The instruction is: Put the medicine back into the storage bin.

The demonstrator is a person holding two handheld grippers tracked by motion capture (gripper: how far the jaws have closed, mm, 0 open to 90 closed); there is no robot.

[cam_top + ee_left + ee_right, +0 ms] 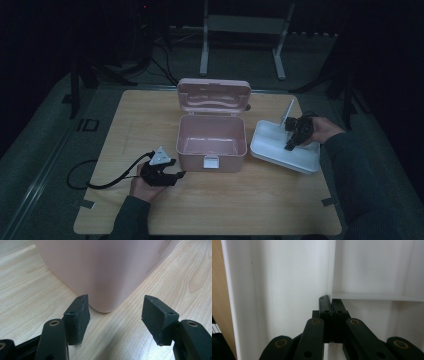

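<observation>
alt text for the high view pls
An open, empty pink box sits mid-table. The left claw points at its front corner; the right claw reaches into a white tray beside it.

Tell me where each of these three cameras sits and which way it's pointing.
High view: above the person's side, looking forward and down at the table; both forearms and hands show.
Left gripper view: on the left claw, looking along its open jaws at a corner of the pink box.
Right gripper view: on the right claw, jaws shut on a thin divider inside the white tray.
Shared: the pink box appears in the high and left gripper views.
</observation>
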